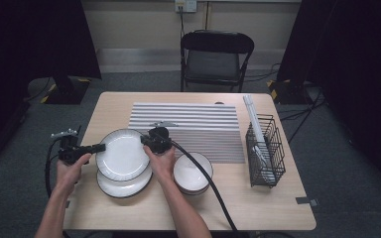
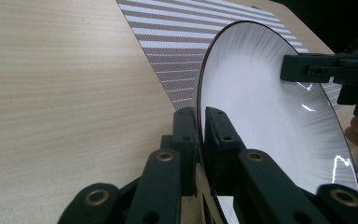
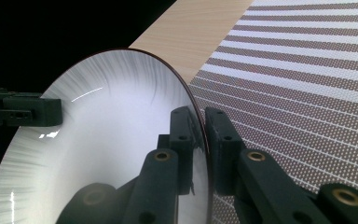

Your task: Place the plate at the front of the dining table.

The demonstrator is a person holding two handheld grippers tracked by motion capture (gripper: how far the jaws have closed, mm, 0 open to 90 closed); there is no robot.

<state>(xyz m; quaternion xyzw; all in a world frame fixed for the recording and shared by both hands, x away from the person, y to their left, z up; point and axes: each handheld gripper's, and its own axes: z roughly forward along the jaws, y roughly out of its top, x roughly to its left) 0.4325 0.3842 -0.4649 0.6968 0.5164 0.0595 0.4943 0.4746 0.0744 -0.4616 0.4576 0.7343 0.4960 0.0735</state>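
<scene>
Gripping from both sides, the two grippers have the upper plate between them, close to the table's near left corner. On its left rim sits the left gripper, jaws pressed together on the dark edge; the left gripper view shows that rim caught between the two black pads, with the white ribbed face of the plate running off to the right. Across the dish, the right gripper bites the opposite rim, and the right gripper view gives the same picture: jaws clamped on the thin edge, plate face to the left, the other gripper's jaw tip at the far side. Under this plate lies a second plate, its lower part showing towards the near edge. Just beside the person's right hand stands a white bowl, near the middle of the table's near half. Behind the dishes a striped mat covers the centre, reaching towards the far edge, and a black wire rack stands by the right edge with white sticks leaning out of it.
</scene>
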